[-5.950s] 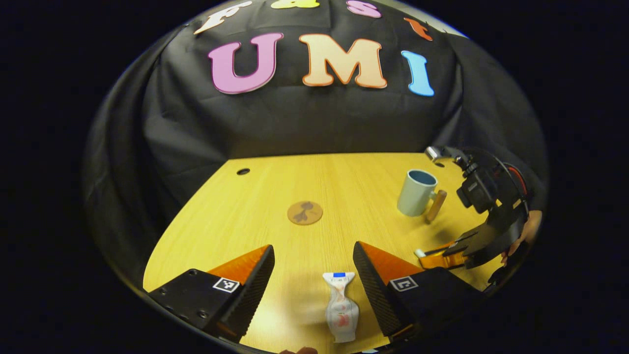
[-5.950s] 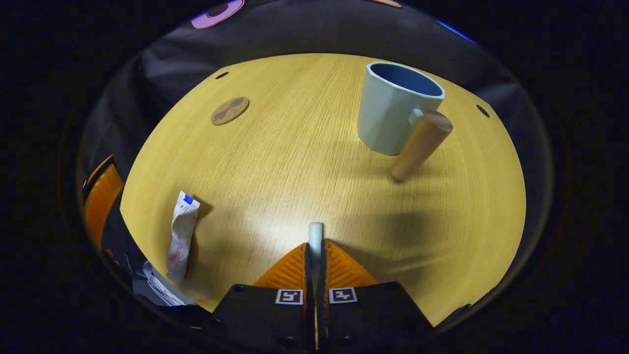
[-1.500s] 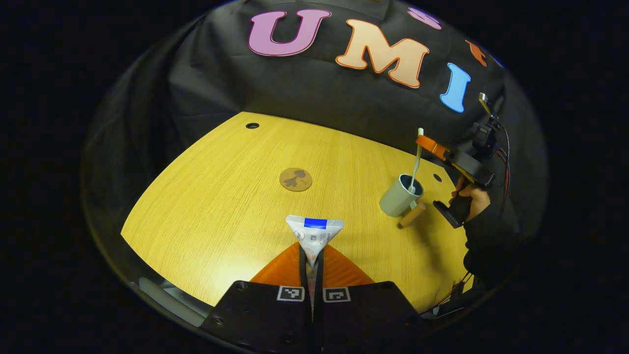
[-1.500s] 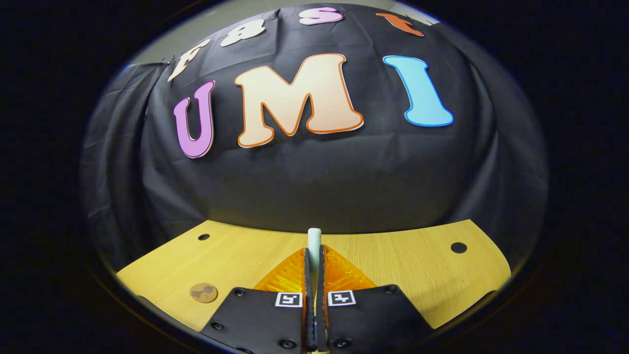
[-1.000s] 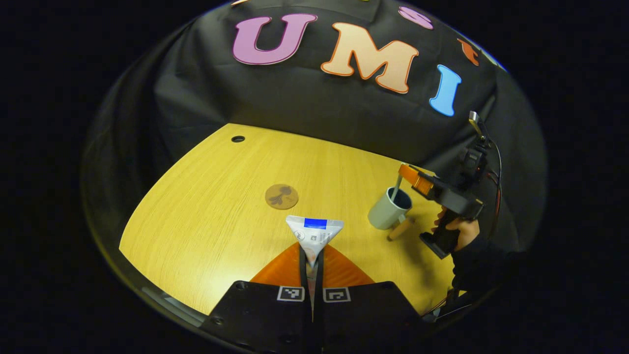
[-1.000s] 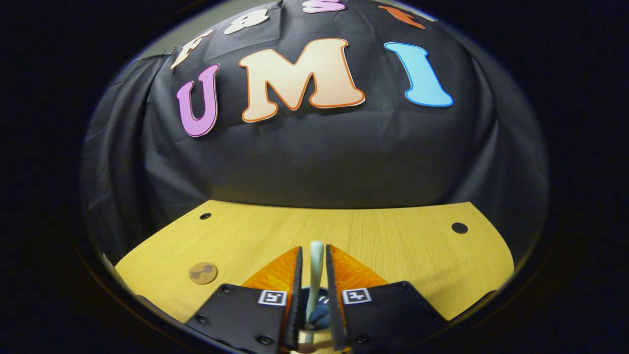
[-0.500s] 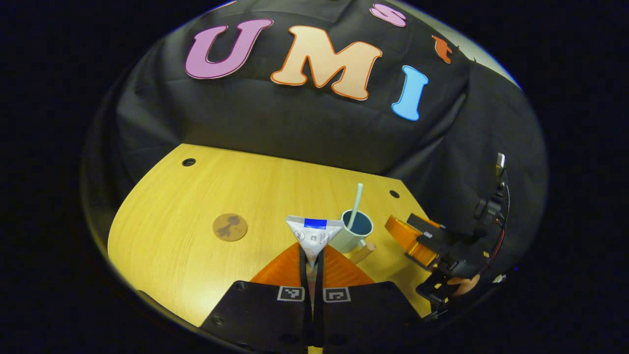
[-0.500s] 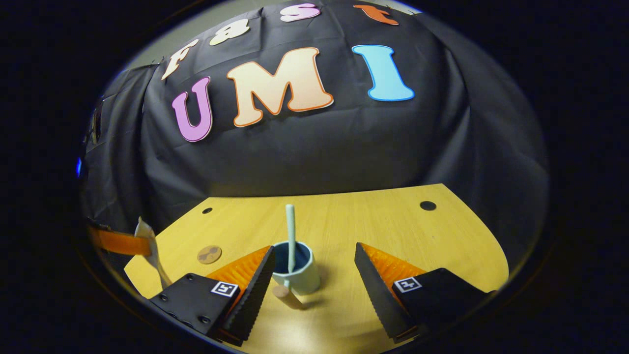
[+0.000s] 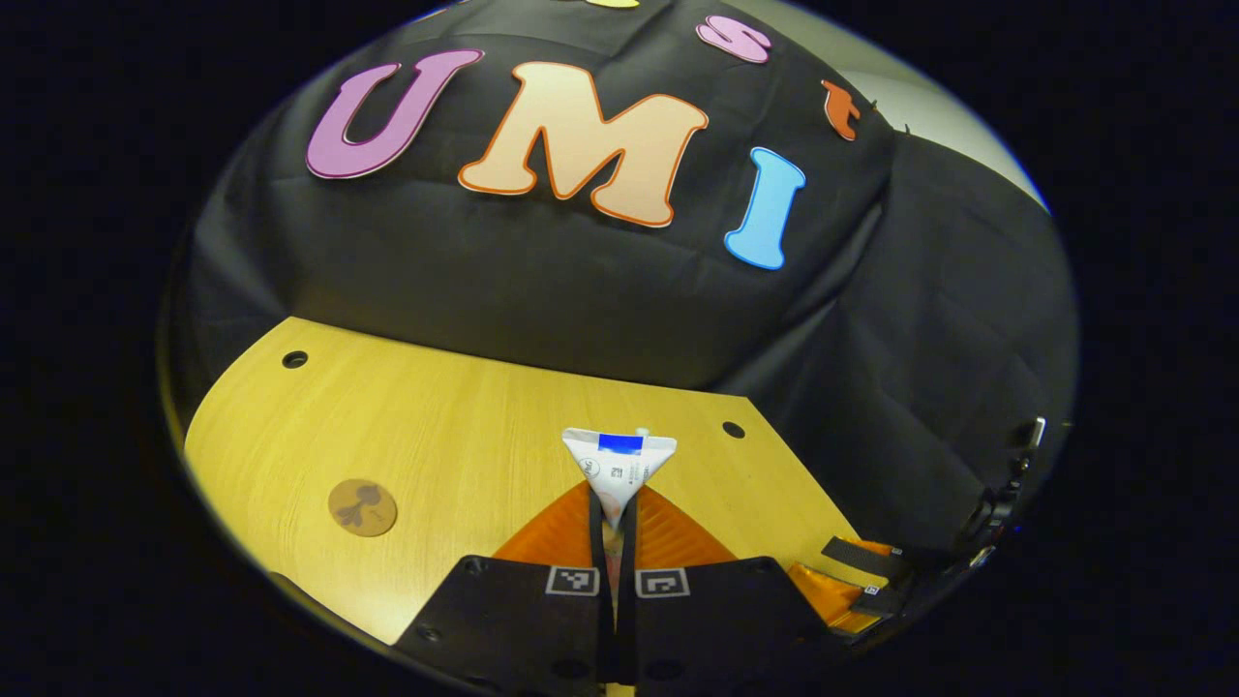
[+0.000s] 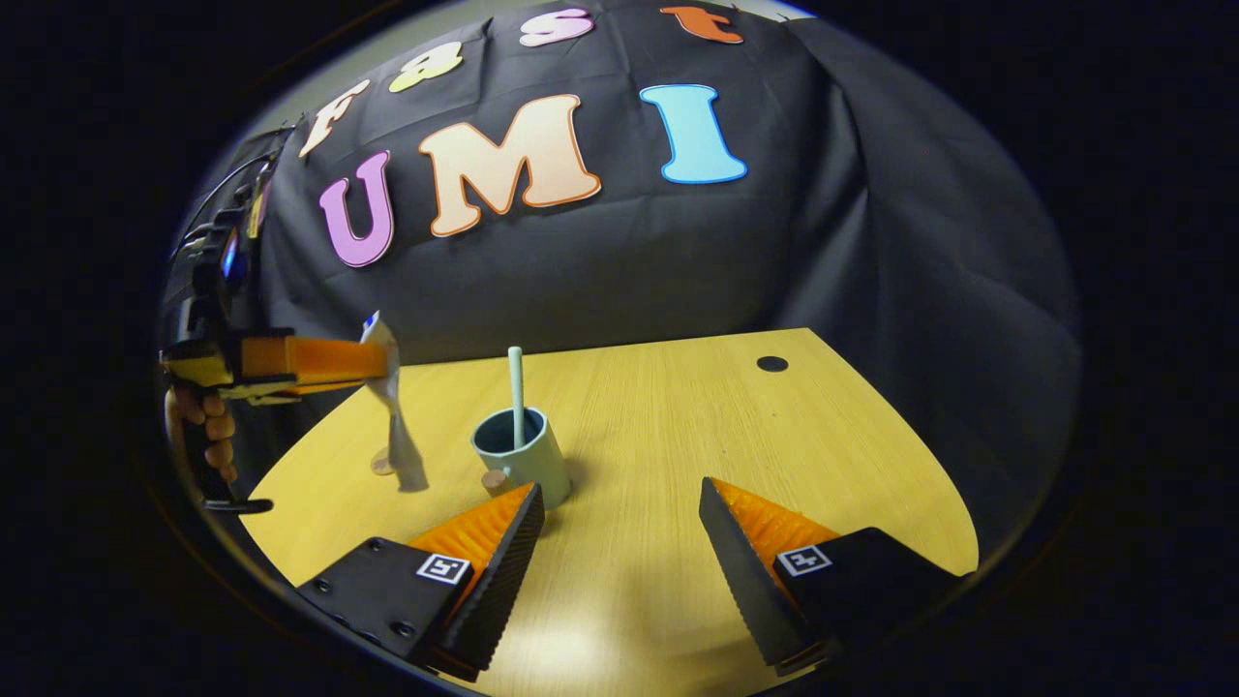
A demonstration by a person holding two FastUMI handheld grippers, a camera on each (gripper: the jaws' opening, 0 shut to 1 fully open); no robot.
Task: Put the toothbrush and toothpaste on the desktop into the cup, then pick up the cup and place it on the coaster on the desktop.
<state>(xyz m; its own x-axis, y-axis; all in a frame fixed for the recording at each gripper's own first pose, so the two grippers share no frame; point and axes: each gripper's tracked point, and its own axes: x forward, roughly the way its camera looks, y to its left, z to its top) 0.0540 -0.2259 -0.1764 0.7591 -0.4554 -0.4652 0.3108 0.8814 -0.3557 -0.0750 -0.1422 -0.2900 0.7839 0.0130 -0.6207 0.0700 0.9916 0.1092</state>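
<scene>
My left gripper (image 9: pixel 613 503) is shut on the white toothpaste tube (image 9: pixel 619 463), whose flat crimped end sticks up past the fingers. In the right gripper view the left gripper (image 10: pixel 379 358) is held in the air by a hand, and the toothpaste tube (image 10: pixel 395 426) hangs from it just left of the pale blue cup (image 10: pixel 528 463). The toothbrush (image 10: pixel 516 387) stands upright in the cup. My right gripper (image 10: pixel 619 537) is open, low over the desktop, a little in front of the cup. The round brown coaster (image 9: pixel 362 506) lies flat at the left.
The yellow wooden desktop (image 10: pixel 678 436) has small round cable holes (image 10: pixel 771 364) near its back edge, with more holes (image 9: pixel 294 359) in the left gripper view. The cup's wooden handle (image 10: pixel 496 479) points towards my right gripper. Black cloth walls close the back and sides.
The right gripper let go of the toothbrush in the cup, opened wide and drew back. The left gripper carried the toothpaste up and across towards the cup.
</scene>
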